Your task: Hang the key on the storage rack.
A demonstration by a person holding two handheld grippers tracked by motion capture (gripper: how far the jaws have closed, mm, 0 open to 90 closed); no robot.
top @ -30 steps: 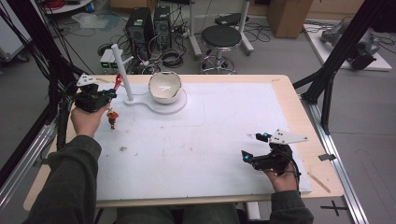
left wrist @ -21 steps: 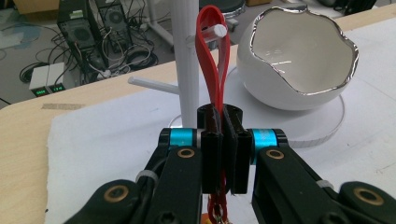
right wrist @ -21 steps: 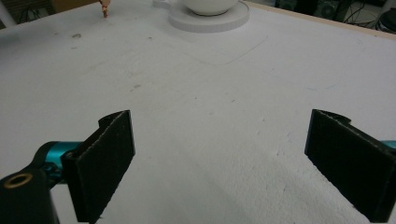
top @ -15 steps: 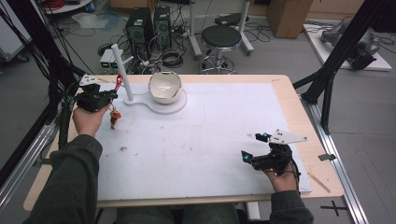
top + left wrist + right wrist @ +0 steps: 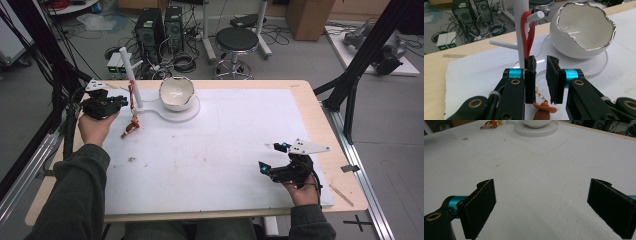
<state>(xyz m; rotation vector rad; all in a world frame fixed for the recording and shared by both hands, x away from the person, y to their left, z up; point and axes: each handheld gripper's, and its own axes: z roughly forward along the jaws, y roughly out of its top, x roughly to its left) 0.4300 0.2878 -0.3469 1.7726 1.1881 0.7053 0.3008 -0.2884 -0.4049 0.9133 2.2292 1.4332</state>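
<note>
High view: left tool (image 5: 121, 101) is held at the bench's (image 5: 240, 150) far left corner, beside a white peg stand (image 5: 131, 75) with a red loop (image 5: 131, 94) hanging on it; a small orange charm (image 5: 131, 128) lies on the white mat below; a white bowl (image 5: 176, 93) sits on the stand's round base; right tool (image 5: 268, 160) rests low at the near right
Left gripper view: jaws stand narrowly apart, gripping nothing, aimed at the red loop (image 5: 528, 35) on its peg; the charm (image 5: 544, 110) lies beneath them; the bowl (image 5: 584, 30) sits to the right
Right gripper view: jaws spread wide over bare mat, empty; the charm (image 5: 491, 124) lies far off
</note>
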